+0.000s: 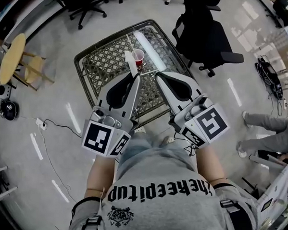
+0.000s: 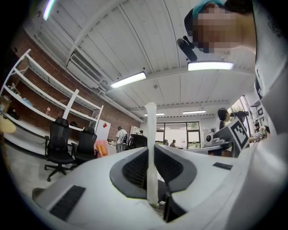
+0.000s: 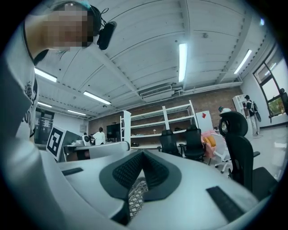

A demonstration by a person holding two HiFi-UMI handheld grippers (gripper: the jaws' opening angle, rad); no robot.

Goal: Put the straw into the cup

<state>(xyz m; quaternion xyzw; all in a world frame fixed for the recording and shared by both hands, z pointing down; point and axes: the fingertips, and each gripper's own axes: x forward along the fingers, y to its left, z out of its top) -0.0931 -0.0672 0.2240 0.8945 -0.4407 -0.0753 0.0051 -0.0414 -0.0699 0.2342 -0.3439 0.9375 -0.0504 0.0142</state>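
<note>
Left gripper view has the left gripper with its jaws clamped on a white straw, which stands upright out of the tips. The right gripper has its jaws pressed together with nothing between them.

From the head view both grippers are held out over a glass-topped table with a lattice pattern under the glass, standing on a pale, shiny floor. The straw slants away from the left gripper's tips and runs just beside the red cup, on its left, outside the rim. The cup stands upright on the glass; its inside looks pale, and what it holds I cannot tell.

A black office chair sits just beyond the table, a round wooden table well off to the left, and white shelving lines a brick wall.
</note>
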